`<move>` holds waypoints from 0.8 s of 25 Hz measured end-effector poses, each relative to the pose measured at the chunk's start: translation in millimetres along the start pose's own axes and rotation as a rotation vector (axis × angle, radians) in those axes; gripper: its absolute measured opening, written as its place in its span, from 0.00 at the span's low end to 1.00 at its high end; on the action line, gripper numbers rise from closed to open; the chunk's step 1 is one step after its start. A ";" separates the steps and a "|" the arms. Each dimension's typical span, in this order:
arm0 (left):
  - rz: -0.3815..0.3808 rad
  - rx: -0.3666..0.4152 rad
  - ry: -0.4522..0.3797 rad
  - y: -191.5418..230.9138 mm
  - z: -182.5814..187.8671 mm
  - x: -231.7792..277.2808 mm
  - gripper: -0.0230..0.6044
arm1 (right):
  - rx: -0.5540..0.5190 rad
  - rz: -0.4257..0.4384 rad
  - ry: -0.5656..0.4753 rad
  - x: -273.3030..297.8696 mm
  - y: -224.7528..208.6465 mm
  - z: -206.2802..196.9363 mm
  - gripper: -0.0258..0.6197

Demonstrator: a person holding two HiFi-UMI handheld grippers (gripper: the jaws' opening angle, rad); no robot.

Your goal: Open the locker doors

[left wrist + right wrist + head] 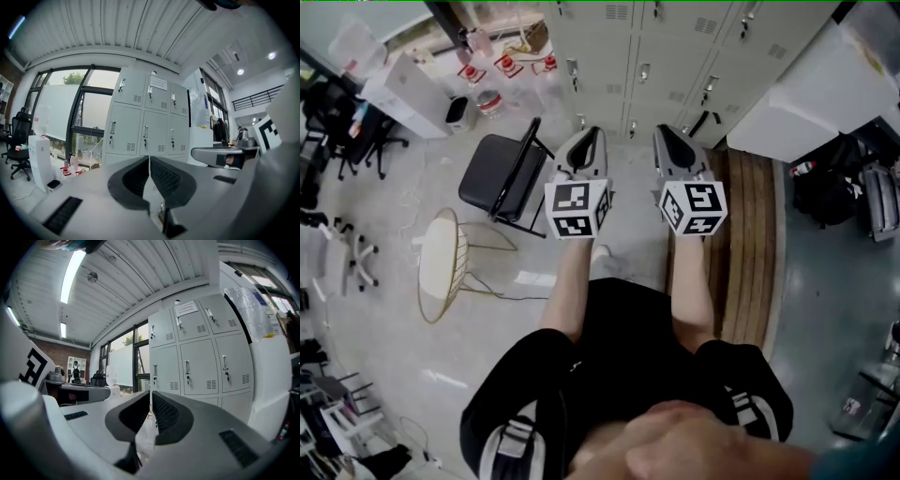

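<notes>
A folding chair point(502, 178) stands left of the lockers point(675, 56), out of the way of the doors. The left gripper point(589, 131) is held level and aimed at the lockers, well short of them, its jaws closed tip to tip with nothing between them. That suits an approach rather than a grasp, since no handle is within reach yet. The right gripper point(664, 131) is just beside it, also well short of the lockers, pointing the same way, with its jaws likewise pressed together and empty. Carrying the two side by side probably readies either one for the nearest door. The lockers stand upright straight ahead, their fronts facing the person and every visible door closed. Each door's long axis runs vertically, and a slim vertical handle sits near its left edge, so the hinges are likely on the right. Small tags under the handles may be keys, though they are too small to tell. A white cabinet point(806, 103) abuts the lockers on the right.
</notes>
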State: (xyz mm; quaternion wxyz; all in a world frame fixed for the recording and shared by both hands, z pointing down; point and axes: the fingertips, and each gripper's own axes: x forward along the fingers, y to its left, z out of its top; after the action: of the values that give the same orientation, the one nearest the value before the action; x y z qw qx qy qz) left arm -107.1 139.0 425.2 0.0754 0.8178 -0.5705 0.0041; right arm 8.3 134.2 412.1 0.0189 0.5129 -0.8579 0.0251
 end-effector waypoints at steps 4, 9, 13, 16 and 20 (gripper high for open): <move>-0.020 -0.013 0.005 28.2 6.3 20.5 0.05 | -0.002 -0.018 0.008 36.5 5.2 4.1 0.09; -0.069 -0.007 -0.008 56.2 24.4 41.9 0.05 | -0.014 -0.045 -0.004 76.7 15.0 20.1 0.09; -0.105 -0.022 -0.020 75.2 32.8 56.4 0.05 | -0.052 -0.064 0.005 101.1 21.2 25.9 0.09; -0.126 -0.027 -0.034 83.8 40.3 62.3 0.05 | -0.066 -0.080 0.004 112.9 20.5 33.8 0.09; -0.150 -0.024 -0.058 93.9 54.0 73.5 0.05 | -0.058 -0.119 -0.019 128.9 15.5 46.2 0.09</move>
State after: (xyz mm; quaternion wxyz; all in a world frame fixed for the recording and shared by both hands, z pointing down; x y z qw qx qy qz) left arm -173.5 31.9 389.7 0.0688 0.8570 -0.5097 -0.0323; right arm -66.7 25.4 373.2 0.0272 0.5623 -0.8265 -0.0055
